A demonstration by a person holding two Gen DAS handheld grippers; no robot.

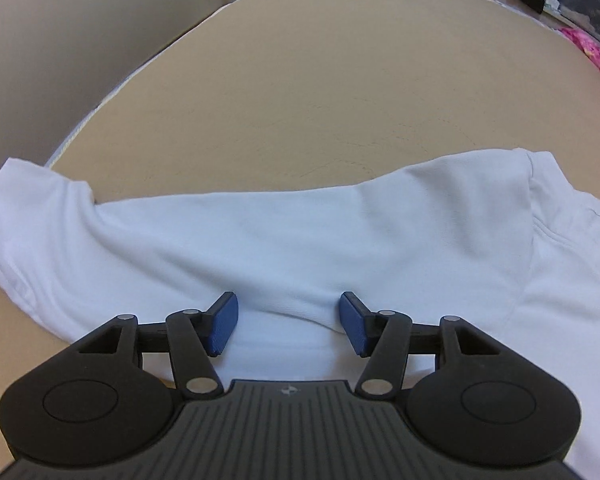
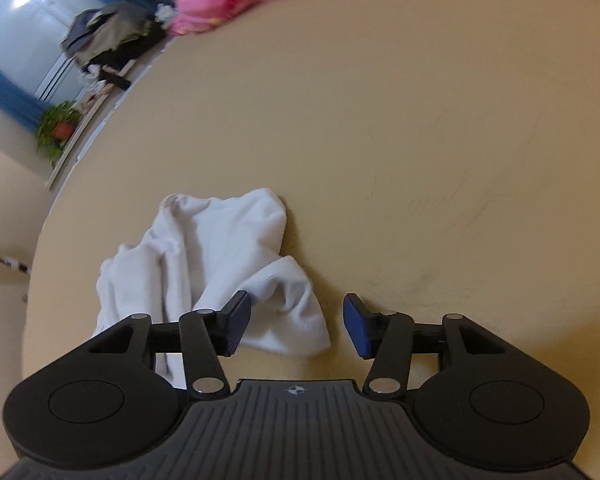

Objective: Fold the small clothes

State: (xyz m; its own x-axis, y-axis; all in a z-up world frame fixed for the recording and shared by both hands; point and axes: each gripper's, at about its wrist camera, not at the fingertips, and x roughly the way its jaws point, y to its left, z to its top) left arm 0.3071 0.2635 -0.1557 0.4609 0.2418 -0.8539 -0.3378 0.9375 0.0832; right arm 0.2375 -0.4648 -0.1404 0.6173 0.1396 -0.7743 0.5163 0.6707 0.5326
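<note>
I have two grippers, one in each hand. My left gripper (image 1: 288, 322) has its blue pads wide apart, and they hold nothing. It hangs just over one white shirt (image 1: 300, 240) that lies spread on the tan table (image 1: 300, 80). My right gripper (image 2: 296, 326) is wide too, with nothing pinched. A bunched end of white cloth (image 2: 220, 264) lies on the table by its left pad, and part of it pokes into the gap, but the pads do not press it. I cannot tell if this cloth is part of the same shirt or a second one. I think I am between folds: the cloth is lying down and both tools are free. Next I should find an edge or a corner, bring the pads down around it, pinch, and lift it over. I also count one pink cloth (image 1: 596, 52) far off at the table's edge.
</note>
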